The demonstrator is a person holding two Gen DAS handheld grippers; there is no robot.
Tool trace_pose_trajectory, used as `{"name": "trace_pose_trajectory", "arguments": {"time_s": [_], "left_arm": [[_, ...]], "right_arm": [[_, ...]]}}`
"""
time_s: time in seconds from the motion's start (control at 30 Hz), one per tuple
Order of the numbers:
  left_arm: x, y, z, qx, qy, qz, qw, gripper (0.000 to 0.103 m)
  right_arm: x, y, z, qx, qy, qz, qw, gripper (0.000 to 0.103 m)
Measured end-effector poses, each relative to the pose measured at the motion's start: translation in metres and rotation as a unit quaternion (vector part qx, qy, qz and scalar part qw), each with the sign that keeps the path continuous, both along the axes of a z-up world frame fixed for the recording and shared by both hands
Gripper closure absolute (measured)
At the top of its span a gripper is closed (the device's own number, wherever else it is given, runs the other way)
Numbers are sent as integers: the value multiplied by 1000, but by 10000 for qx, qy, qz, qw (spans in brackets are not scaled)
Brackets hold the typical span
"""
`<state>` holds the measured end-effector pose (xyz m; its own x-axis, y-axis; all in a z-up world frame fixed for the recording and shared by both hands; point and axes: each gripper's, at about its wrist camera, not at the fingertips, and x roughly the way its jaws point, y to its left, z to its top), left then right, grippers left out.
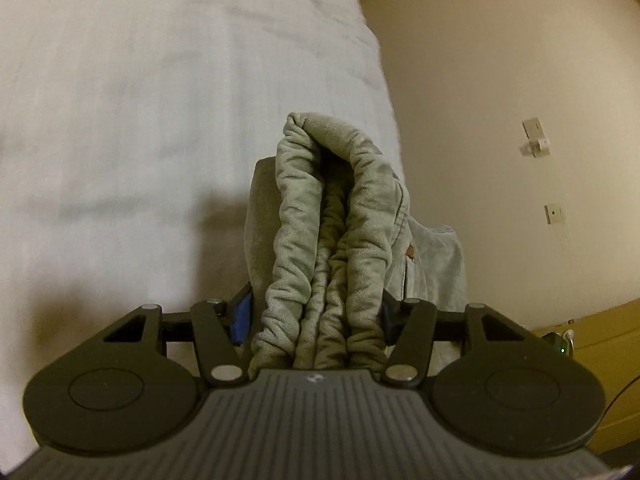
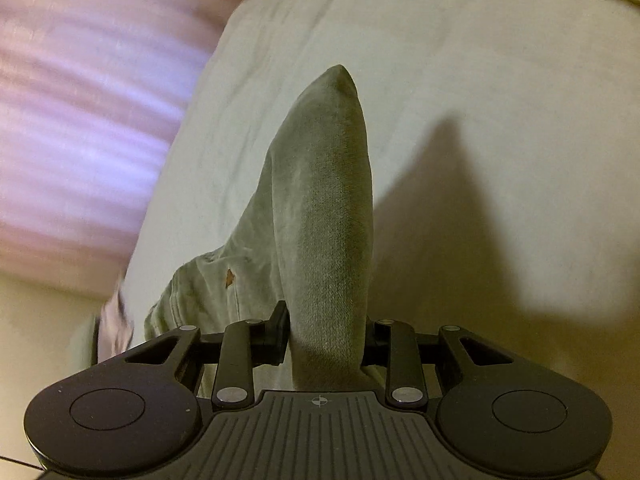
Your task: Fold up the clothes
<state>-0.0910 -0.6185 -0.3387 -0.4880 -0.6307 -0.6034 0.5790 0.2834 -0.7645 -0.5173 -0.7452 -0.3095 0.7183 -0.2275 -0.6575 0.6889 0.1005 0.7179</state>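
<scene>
A sage-green garment [image 1: 332,236] is bunched in thick folds between my left gripper's [image 1: 316,316] jaws, which are shut on it above the white bed [image 1: 160,120]. In the right wrist view the same green garment [image 2: 328,220] stands up as a smooth folded ridge, and my right gripper [image 2: 326,340] is shut on it. More of the cloth, with a small brown tag [image 2: 229,278], hangs to the left of that gripper. The fingertips of both grippers are hidden by cloth.
The white bedding [image 2: 460,80] fills most of both views and its edge [image 1: 384,92] runs down the middle of the left wrist view. A cream wall [image 1: 520,80] with small fittings lies right of it. A pink striped cover [image 2: 80,120] lies at the left.
</scene>
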Motion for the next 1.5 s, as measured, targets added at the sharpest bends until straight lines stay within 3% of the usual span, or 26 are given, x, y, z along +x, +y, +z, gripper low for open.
{"name": "trace_pose_trajectory", "arguments": {"time_s": [0.27, 0.57, 0.63, 0.77, 0.87, 0.93, 0.97, 1.0, 1.03, 1.07, 1.1, 1.13, 1.3, 1.37, 1.5], "left_arm": [[-18, -146, -21, -251, -144, -238, 9993, 50], [-12, -230, -47, -521, -308, -87, 9981, 49], [-10, -240, -60, -374, -335, 22, 9987, 43], [0, -246, -71, -170, -331, 171, 9992, 37], [6, -238, -55, -203, -716, 111, 9972, 33], [5, -231, -37, -261, -1005, 37, 9946, 39], [0, -228, -27, -350, -1164, -16, 9926, 44], [-7, -223, -16, -454, -1390, -141, 9892, 56], [-17, -220, -4, -553, -1690, -295, 9836, 68], [-27, -216, 7, -661, -1976, -459, 9770, 73], [-40, -212, 15, -790, -2231, -659, 9694, 83], [-54, -208, 21, -883, -2472, -882, 9609, 89], [-92, -211, 4, -694, -3323, -1526, 9282, 102], [-97, -214, -7, -547, -3448, -1487, 9252, 100], [-103, -209, 0, -409, -3598, -1328, 9226, 101]], "right_arm": [[-1, -120, -16, -367, -77, -394, 9985, 74], [-6, -202, -43, -700, -244, -511, 9959, 73], [-2, -213, -52, -734, -225, -552, 9955, 68], [-4, -212, -65, -819, 313, -917, 9919, 21], [-17, -195, -61, -1128, 630, -1128, 9852, 21], [-28, -180, -54, -1193, 702, -1177, 9834, 21], [-30, -174, -50, -1258, 726, -1188, 9822, 22], [-32, -169, -45, -1338, 781, -1187, 9808, 22], [-32, -163, -40, -1449, 901, -1159, 9785, 22], [-31, -155, -34, -1573, 1031, -1130, 9756, 24], [-29, -145, -29, -1709, 1169, -1084, 9723, 37], [-24, -141, -25, -1813, 1273, -1015, 9699, 43], [13, -133, -29, -2052, 1857, -541, 9594, 59], [26, -135, -36, -2092, 2054, -335, 9555, 59], [32, -139, -32, -2005, 2217, -229, 9540, 59]]}}
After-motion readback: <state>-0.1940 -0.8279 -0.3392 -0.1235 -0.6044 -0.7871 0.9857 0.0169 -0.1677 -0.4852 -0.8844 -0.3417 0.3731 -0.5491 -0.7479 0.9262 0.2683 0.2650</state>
